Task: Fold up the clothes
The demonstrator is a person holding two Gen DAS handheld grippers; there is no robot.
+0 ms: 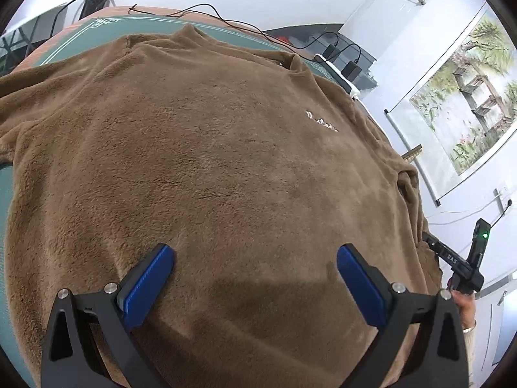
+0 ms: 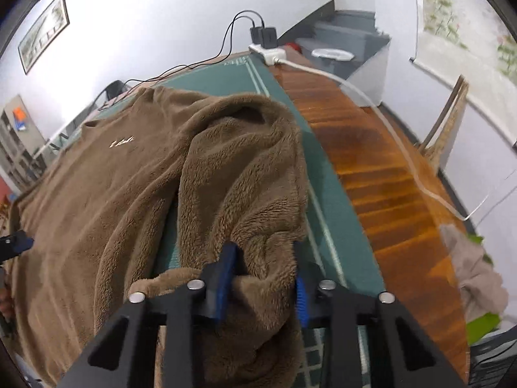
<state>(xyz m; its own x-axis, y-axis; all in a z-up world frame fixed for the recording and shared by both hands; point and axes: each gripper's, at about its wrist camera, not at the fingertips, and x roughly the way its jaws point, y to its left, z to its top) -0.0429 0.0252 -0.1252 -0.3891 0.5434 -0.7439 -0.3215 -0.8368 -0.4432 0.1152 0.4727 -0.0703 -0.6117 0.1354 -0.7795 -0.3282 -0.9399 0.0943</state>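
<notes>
A brown fleece sweater (image 1: 226, 145) lies front up on a green mat (image 1: 97, 27), with a small white logo on its chest. My left gripper (image 1: 255, 252) hovers open over the sweater's lower middle, and nothing is between its blue pads. In the right wrist view the sweater's body (image 2: 97, 194) stretches to the left, and one sleeve (image 2: 242, 161) is bunched up beside it. My right gripper (image 2: 263, 258) is shut on the sleeve near its end, with fleece filling the gap between the pads. The left tool's tip (image 2: 13, 245) shows at the left edge.
The mat (image 2: 339, 226) covers part of a glossy wooden table (image 2: 387, 177). A white power strip (image 2: 268, 51) with black chargers sits at the far corner, and its cable (image 2: 404, 148) trails along the right edge. A wooden chair (image 2: 446, 129) and a pile of clothes (image 2: 475, 274) are to the right.
</notes>
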